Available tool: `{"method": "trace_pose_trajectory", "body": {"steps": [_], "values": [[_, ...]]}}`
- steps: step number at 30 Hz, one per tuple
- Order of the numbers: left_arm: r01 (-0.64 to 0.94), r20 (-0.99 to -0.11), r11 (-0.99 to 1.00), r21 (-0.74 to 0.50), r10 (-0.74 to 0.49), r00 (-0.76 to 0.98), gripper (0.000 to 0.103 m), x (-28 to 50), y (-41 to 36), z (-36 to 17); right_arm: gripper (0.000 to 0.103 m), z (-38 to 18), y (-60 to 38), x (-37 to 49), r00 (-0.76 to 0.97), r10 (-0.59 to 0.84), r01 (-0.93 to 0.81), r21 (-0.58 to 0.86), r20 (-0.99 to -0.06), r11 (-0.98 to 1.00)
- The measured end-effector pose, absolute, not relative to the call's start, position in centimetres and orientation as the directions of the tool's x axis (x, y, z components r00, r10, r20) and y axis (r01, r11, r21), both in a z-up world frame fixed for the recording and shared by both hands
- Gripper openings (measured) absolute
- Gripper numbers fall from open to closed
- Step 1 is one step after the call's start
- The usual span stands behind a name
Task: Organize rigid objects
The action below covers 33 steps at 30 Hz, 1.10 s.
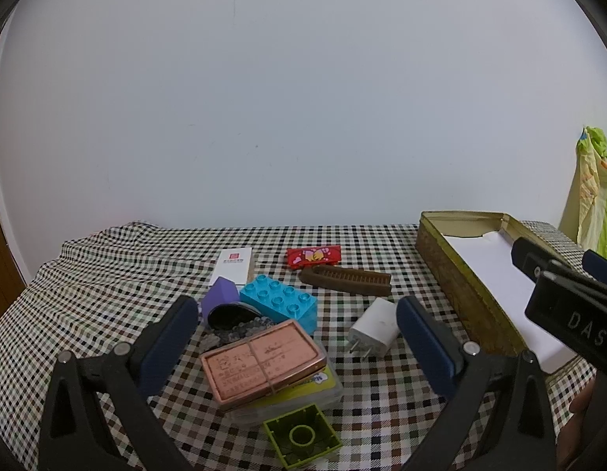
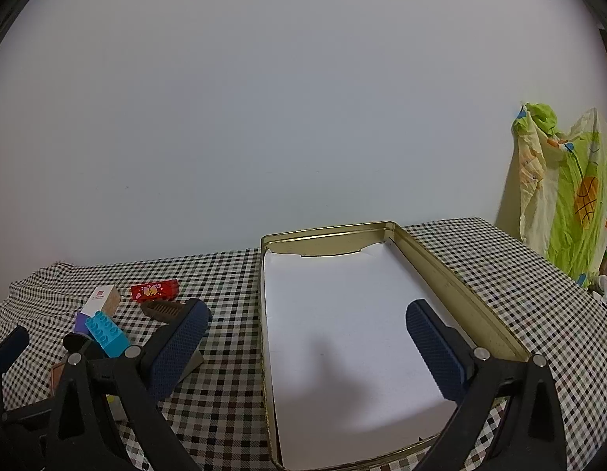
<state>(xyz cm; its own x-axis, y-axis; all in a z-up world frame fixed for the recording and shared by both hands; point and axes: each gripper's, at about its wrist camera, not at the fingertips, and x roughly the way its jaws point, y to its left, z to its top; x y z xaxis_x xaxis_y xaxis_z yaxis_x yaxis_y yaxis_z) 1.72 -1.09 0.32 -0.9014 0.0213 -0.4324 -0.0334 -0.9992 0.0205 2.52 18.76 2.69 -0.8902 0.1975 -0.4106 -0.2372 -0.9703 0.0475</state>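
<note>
My left gripper (image 1: pixel 297 322) is open and empty above a pile on the checked cloth: a copper-pink tin (image 1: pixel 264 359) on a clear case, a blue brick (image 1: pixel 279 300), a green brick (image 1: pixel 301 437), a purple block (image 1: pixel 221 294), a black lid (image 1: pixel 228 314), a white charger (image 1: pixel 376 324), a brown comb (image 1: pixel 346 280), a red brick (image 1: pixel 313 256) and a white box (image 1: pixel 232 265). My right gripper (image 2: pixel 307 327) is open and empty over the gold tin tray (image 2: pixel 452 278), lined with white paper. The tray also shows in the left wrist view (image 1: pixel 460 294).
The checked cloth (image 2: pixel 225 392) covers the table against a plain white wall. A green and yellow cloth (image 2: pixel 566 192) hangs at the far right. The right gripper's body (image 1: pixel 570 306) shows over the tray in the left wrist view.
</note>
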Motion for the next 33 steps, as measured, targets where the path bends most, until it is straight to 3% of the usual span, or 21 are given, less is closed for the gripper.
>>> {"method": "trace_pose_trajectory", "body": {"steps": [11,18,26,28,33], "values": [[-0.038,-0.409,-0.998,0.042,0.017,-0.913,0.102,1.6,-1.9,1.2,0.102,2.6,18.7,2.8,-0.896,0.191,-0.232,0.058,-0.402,-0.971],[0.021,-0.405,-1.000,0.003,-0.020,-0.914,0.102,0.5,-6.7,2.2,0.102,2.7,18.5,3.1,-0.912,0.148,-0.195,0.088,-0.382,-0.977],[0.155,-0.413,-0.986,-0.064,-0.115,-0.904,0.098,-0.4,-13.9,2.7,0.098,2.7,15.0,3.3,-0.919,-0.035,0.005,0.077,-0.392,-0.997],[0.163,-0.426,-0.985,-0.058,-0.123,-0.896,0.096,-0.5,-14.6,2.6,0.092,2.4,13.4,3.7,-0.903,-0.105,0.082,0.072,-0.417,-0.994],[0.116,-0.452,-0.993,-0.030,-0.090,-0.888,0.096,-0.9,-15.3,2.2,0.091,0.9,8.8,4.3,-0.813,-0.261,0.260,0.077,-0.520,-0.963]]}}
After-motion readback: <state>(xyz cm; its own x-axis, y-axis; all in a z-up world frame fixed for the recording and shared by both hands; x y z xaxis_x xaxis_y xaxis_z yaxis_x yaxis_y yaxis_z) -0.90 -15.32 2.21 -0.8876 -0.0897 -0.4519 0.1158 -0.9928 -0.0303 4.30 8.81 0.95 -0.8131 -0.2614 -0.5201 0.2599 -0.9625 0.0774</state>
